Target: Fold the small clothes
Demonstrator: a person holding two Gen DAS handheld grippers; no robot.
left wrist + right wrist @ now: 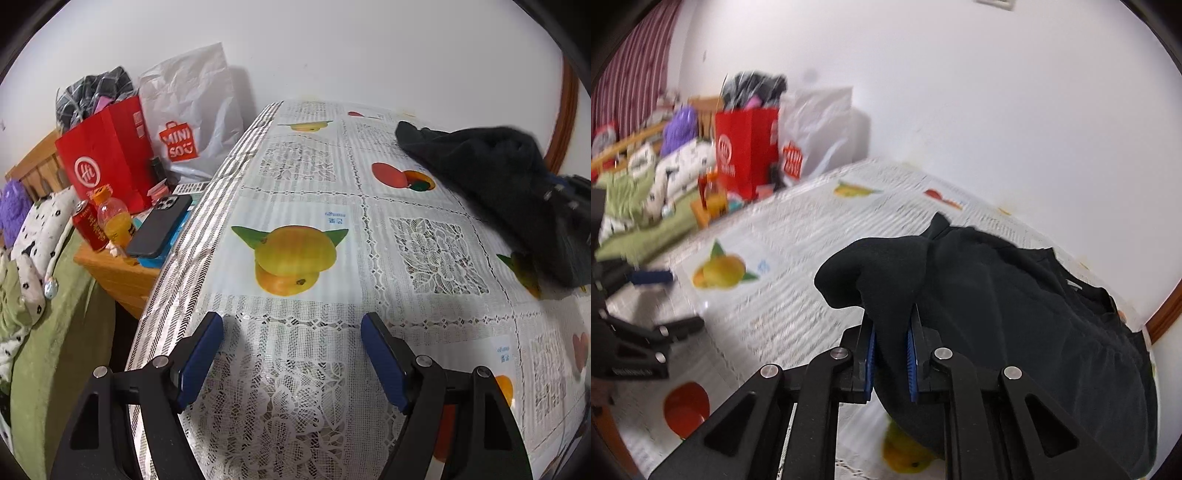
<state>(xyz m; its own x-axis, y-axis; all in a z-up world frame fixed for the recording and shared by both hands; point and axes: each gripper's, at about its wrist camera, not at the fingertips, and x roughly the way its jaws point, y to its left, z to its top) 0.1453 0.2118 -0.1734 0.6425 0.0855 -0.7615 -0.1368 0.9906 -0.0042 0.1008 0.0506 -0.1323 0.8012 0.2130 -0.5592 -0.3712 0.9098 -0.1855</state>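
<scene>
A black garment lies bunched at the far right of the table in the left wrist view. My left gripper is open and empty, low over the fruit-print lace tablecloth, well left of the garment. In the right wrist view my right gripper is shut on a fold of the black garment and holds that part lifted, while the rest drapes to the right. The left gripper also shows at that view's left edge. The right gripper shows blurred at the left wrist view's right edge.
Left of the table stands a wooden bedside cabinet with a phone, a juice bottle, a red can, a red paper bag and a white Miniso bag. A bed with a green blanket lies beyond. A white wall backs the table.
</scene>
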